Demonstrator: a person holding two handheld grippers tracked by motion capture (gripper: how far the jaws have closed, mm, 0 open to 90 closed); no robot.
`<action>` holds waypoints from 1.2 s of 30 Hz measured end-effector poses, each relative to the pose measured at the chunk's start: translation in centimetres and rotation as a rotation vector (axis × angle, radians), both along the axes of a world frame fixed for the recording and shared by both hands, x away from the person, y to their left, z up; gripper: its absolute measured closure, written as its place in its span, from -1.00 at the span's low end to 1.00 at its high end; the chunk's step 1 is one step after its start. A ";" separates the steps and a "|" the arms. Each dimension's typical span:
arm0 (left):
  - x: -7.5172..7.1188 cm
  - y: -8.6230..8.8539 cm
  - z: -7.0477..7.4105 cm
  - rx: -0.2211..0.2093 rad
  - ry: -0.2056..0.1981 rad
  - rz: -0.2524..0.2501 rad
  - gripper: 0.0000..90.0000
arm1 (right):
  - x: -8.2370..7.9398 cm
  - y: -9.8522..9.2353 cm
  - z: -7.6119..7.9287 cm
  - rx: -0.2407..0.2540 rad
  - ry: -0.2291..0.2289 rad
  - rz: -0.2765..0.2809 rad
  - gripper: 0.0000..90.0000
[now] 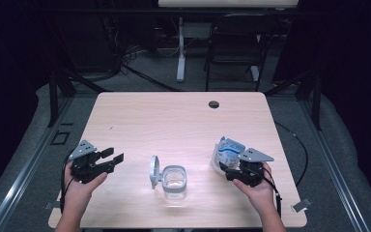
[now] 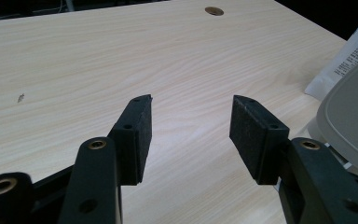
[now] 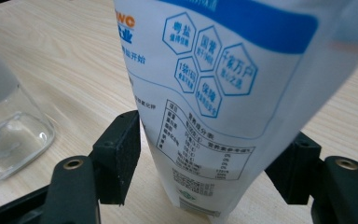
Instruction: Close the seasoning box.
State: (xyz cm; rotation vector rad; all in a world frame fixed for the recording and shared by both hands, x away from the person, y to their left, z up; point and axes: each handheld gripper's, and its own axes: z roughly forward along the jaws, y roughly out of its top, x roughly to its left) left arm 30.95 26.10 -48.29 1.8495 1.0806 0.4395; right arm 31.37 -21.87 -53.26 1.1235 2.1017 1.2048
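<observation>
The right hand-held gripper [image 1: 226,166] is clamped on a white and blue printed pouch [image 3: 205,88], held upright near the right edge of the pale wood-grain worktop [image 1: 174,116]. The pouch looks like thin, glossy, pliable film, so I judge it could buckle or slide between the flat black pads [image 3: 119,154] if tipped too fast, spilling its contents beside the clear, rounded-square glass jar [image 1: 175,181] at the worktop's middle. The jar's grey hinged lid [image 1: 154,171] stands open and could catch the pouch. The left hand-held gripper [image 2: 190,135] waits well apart, jaws spread and empty.
</observation>
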 end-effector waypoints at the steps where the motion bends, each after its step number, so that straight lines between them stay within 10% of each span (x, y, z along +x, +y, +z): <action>1: 0.0 0.0 0.0 -0.003 0.001 0.001 0.09 | 0.1 0.1 -0.2 -0.002 0.001 0.001 -0.26; 36: -0.1 0.4 -0.1 -0.001 0.003 0.014 0.10 | -1.8 2.4 -0.1 -0.075 0.008 -0.096 0.11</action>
